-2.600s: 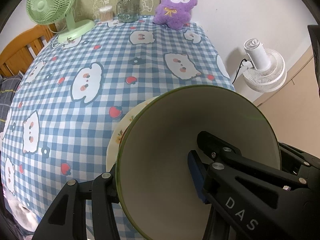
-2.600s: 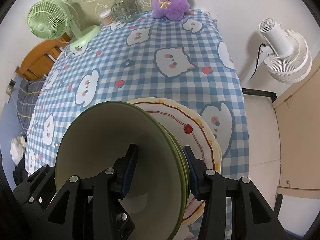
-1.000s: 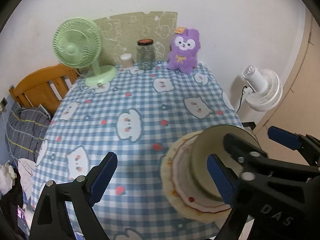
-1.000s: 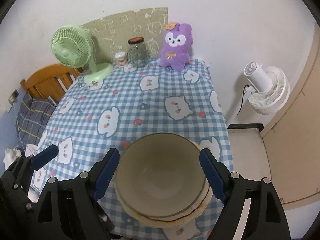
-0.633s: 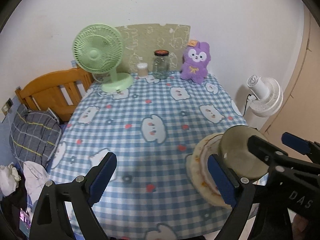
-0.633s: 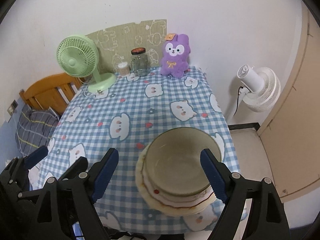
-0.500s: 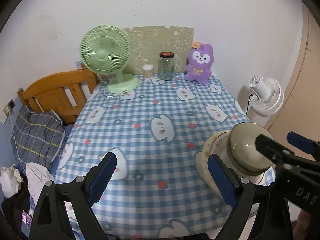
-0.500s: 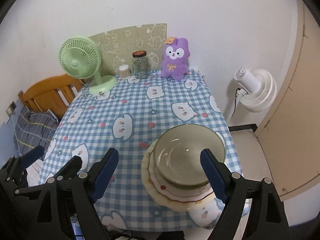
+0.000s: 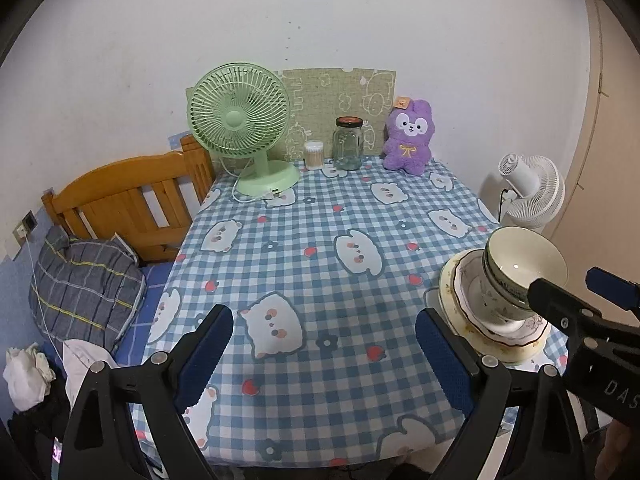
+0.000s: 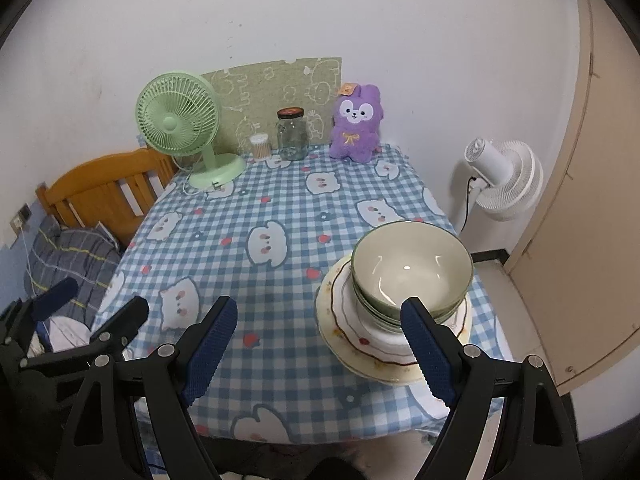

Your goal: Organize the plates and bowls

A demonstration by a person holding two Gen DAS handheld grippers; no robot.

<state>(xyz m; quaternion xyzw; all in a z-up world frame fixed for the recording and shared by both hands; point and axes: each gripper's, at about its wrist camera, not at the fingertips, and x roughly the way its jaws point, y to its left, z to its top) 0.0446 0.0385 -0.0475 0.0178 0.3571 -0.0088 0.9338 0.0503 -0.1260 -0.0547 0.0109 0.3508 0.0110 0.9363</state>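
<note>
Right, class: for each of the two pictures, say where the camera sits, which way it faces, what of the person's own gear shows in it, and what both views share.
Left wrist: on the left hand-held gripper, angled down over the checked table toward the far wall; its open blue-padded fingers show, with the right hand-held gripper at the right edge.
Right wrist: on the right hand-held gripper, facing likewise; its open fingers show, with the left hand-held gripper at lower left.
Shared: stacked bowls on plates, green fan, glass jar, purple plush, white fan.

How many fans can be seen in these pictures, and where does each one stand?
2. The green fan stands on the table at its far left corner. The white fan stands off the table, on the right by the wall.
</note>
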